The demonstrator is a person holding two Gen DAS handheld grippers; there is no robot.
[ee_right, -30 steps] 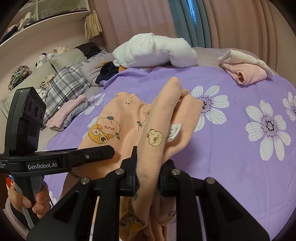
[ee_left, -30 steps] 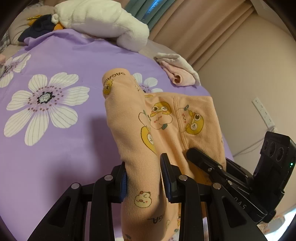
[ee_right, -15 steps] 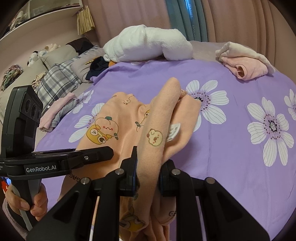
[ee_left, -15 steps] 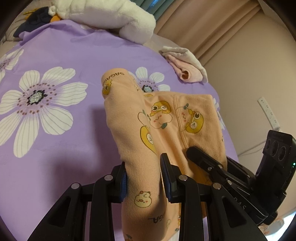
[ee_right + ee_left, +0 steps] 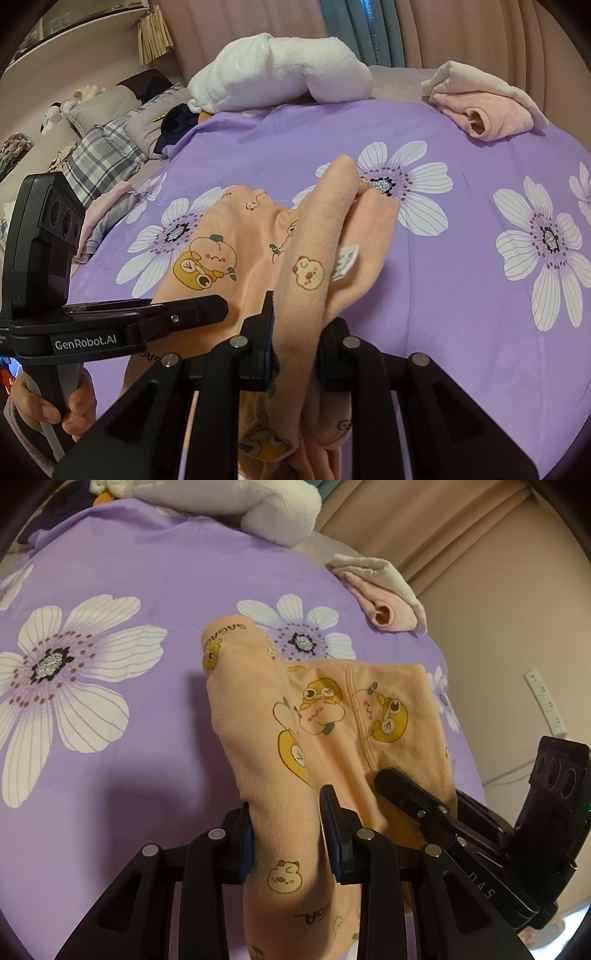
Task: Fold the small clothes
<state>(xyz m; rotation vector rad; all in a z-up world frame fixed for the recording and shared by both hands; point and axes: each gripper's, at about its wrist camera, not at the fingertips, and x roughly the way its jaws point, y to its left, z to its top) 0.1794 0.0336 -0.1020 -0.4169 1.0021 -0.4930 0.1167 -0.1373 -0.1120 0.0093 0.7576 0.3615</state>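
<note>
A small peach garment (image 5: 332,716) printed with cartoon animals hangs between both grippers above the purple flowered bedspread (image 5: 110,738). My left gripper (image 5: 286,834) is shut on one bunched edge of it. My right gripper (image 5: 295,343) is shut on another bunched edge of the same peach garment (image 5: 317,254), whose white label shows. The far end of the cloth rests on the bedspread (image 5: 461,295). Each view shows the other gripper beside the cloth: the right one (image 5: 384,775) and the left one (image 5: 218,306), held by a hand (image 5: 70,406).
A folded pink and cream garment (image 5: 484,99) lies at the far edge of the bed, also the folded garment (image 5: 380,590). A white plush bundle (image 5: 284,74) lies at the head. Plaid pillows (image 5: 99,158) and clothes lie at left. A wall (image 5: 517,646) borders the bed.
Both grippers have moved forward and lower over the bed with the peach garment still clamped; the flowers and far items have shifted in view. The grips have not changed.
</note>
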